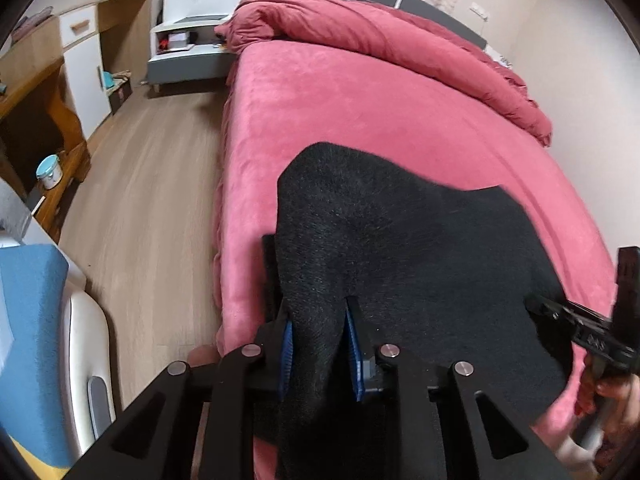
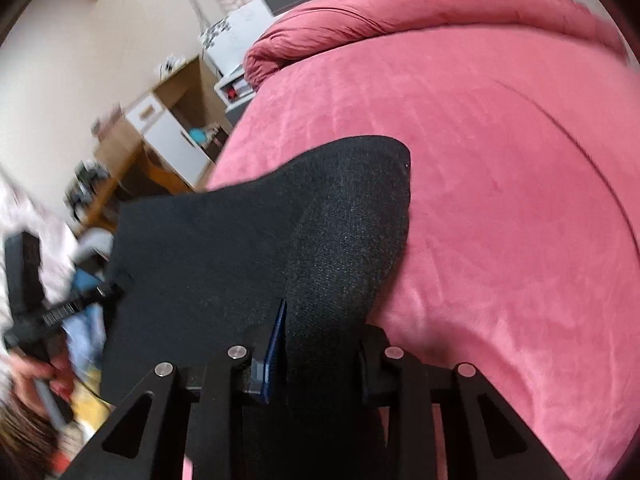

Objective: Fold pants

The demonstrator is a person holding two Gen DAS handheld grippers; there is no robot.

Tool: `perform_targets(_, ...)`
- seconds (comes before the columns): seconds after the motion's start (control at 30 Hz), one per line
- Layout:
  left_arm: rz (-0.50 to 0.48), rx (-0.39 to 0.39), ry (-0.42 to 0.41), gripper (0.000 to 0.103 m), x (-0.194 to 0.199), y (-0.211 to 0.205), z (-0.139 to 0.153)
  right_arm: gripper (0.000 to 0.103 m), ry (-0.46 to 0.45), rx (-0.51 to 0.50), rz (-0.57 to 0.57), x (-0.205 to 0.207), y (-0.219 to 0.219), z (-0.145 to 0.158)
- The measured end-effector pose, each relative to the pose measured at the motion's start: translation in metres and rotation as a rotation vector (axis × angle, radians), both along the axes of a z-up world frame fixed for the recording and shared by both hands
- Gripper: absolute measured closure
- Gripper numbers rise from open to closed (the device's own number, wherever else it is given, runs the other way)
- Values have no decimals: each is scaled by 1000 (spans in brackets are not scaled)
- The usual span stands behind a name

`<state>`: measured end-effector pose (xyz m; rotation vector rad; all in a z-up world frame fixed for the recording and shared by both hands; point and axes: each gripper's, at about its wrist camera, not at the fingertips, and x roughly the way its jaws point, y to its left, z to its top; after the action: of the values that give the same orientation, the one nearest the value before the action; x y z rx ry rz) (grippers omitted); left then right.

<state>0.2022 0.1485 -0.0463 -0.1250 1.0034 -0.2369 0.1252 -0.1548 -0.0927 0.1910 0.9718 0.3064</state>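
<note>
Pale wood floor [image 1: 152,184]; pink-covered bed [image 1: 360,112] with bunched red duvet [image 1: 360,28]; wooden desk [image 1: 36,92] and white nightstand [image 1: 188,40] along cream walls [image 1: 560,32].

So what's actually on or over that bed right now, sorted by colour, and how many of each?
Black: 3, the pants, the left gripper and the right gripper, both clamped on the pants.
Pink: 1, the bed cover.
Dark red: 1, the bunched duvet.
Total: 5

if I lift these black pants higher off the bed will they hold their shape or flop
Probably flop: the black pants already sag between the left hand-held gripper and right hand-held gripper. The fuzzy knit looks thick, so likely grippy, not slippery. Its far edge should drag over the pink bedspread.
</note>
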Motion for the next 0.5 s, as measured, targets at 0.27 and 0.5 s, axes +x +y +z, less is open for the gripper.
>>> perform_targets(0.27, 23, 85, -53, 66, -6, -12, -3, 55, 61, 65, -123, 1, -24, -8)
perform_targets(0.5, 89, 15, -18, 46, -6, 8, -9, 55, -199, 0, -135, -8, -21, 60)
